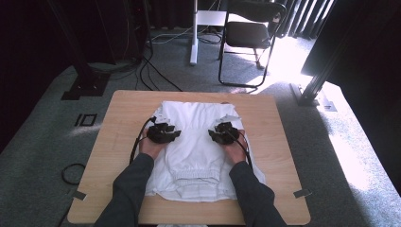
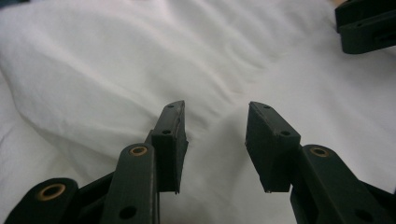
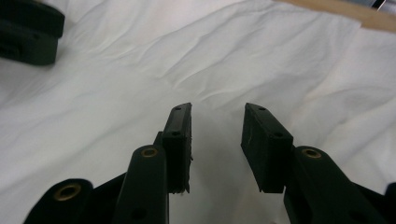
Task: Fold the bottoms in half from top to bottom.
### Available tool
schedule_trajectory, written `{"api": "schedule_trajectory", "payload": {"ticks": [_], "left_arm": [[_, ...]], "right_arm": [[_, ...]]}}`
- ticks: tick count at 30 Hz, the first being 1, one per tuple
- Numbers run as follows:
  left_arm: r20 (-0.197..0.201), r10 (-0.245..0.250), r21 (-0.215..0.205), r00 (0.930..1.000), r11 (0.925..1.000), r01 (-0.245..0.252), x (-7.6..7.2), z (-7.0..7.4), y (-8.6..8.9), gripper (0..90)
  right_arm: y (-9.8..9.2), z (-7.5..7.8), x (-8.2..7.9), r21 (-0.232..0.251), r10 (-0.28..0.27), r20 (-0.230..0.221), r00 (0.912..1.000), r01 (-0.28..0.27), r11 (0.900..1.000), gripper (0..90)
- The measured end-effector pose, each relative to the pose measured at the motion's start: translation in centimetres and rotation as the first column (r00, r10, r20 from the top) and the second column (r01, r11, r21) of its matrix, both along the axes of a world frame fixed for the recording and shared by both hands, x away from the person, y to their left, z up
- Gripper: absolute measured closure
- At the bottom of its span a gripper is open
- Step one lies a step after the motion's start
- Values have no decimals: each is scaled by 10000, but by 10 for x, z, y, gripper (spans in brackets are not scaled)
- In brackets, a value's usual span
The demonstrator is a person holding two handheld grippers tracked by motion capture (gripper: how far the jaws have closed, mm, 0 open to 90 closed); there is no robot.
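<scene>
A white garment (image 1: 196, 146) with an elastic waistband near the person lies folded on the wooden table (image 1: 279, 156). My left gripper (image 1: 164, 133) rests over the cloth's left part and my right gripper (image 1: 224, 133) over its right part, each held in a hand. In the left gripper view the left gripper (image 2: 215, 109) is open above wrinkled white garment (image 2: 140, 60), nothing between its jaws; the other gripper (image 2: 366, 25) shows at the top right. In the right gripper view the right gripper (image 3: 218, 109) stands open over the garment (image 3: 261, 56) too, with the table edge (image 3: 345, 11) beyond.
Behind the table stand a black folding chair (image 1: 250, 33) and a white stand leg (image 1: 193, 35) on grey carpet. Cables (image 1: 146, 71) run across the floor at the left, and black frame posts (image 1: 321, 71) flank the table.
</scene>
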State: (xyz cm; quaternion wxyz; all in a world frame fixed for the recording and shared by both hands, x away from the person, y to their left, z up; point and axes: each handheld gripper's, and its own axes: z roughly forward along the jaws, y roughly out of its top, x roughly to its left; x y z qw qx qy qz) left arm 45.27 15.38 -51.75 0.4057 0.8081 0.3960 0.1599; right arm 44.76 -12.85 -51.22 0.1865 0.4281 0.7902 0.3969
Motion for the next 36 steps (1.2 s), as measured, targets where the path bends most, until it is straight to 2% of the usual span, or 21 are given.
{"api": "schedule_trajectory", "payload": {"ticks": [2,3,5,8,12,13,14,15,18,20,22,24,25,26,28,31,33,34,36], "left_arm": [[-519,176,-12,9985,9998,-176,7,-17,0,587],[-576,180,52,9982,9998,-177,7,-20,0,587],[-717,128,-94,9973,9999,-135,5,-28,1,583],[-775,-17,-805,9970,9967,-45,-6,-35,7,580],[-741,-393,-842,9965,9959,330,-28,-36,6,576],[-741,-393,-842,9965,9959,330,-28,-36,6,576],[-793,-421,-975,9960,9946,343,-45,-37,4,576],[-753,-515,-906,9958,9949,446,-53,-37,3,576],[-704,-614,-750,9956,9956,561,-76,-37,-1,573],[-734,-633,-789,9953,9952,574,-90,-38,-2,568],[-817,-589,-887,9949,9947,517,-104,-38,-4,568],[-1131,-674,-1013,9913,9933,560,-116,-37,-6,568],[-1251,-780,-898,9891,9937,670,-119,-34,-7,569],[-1146,-827,-708,9900,9947,749,-120,-30,-8,568],[-665,-575,-687,9961,9962,530,-116,-18,-3,546],[-124,292,-842,9995,9960,-301,-94,4,10,442],[-28,985,-960,9951,9905,-983,-72,13,21,386],[-122,1239,-1146,9922,9856,-1244,-60,16,27,365],[-227,1716,-1148,9849,9782,-1731,-37,17,34,311]], "right_arm": [[2,-8,11,-48,-272,-337,9991,271,9996,621],[2,-20,18,-330,-536,-722,9959,514,9981,615],[-1,-29,19,-372,-688,-1090,9917,651,9972,613],[-8,-37,9,-59,-603,-914,9940,600,9982,614],[-16,-40,-15,9,-283,-740,9969,284,9996,616],[-16,-40,-15,9,-283,-740,9969,284,9996,616],[-18,-41,-23,60,-242,-699,9973,246,9997,616],[-22,-43,-40,18,-32,-505,9987,33,10000,616],[-27,-46,-63,112,71,-384,9992,-66,9999,615],[-29,-46,-77,140,126,-370,9992,-121,9998,615],[-30,-47,-89,11,250,-279,9993,-250,9997,615],[-31,-48,-100,-131,344,-135,9993,-346,9993,615],[-30,-48,-104,-201,369,-47,9993,-370,9991,616],[-30,-49,-107,-313,399,84,9992,-396,9987,616],[-29,-49,-108,-385,388,128,9992,-383,9985,616],[-32,-49,-106,-82,397,-67,9992,-398,9992,615],[-32,-49,-106,-39,409,-69,9991,-409,9992,616],[-32,-49,-106,-71,402,-59,9992,-402,9992,616],[-31,-49,-107,-114,383,-26,9993,-384,9992,616]]}}
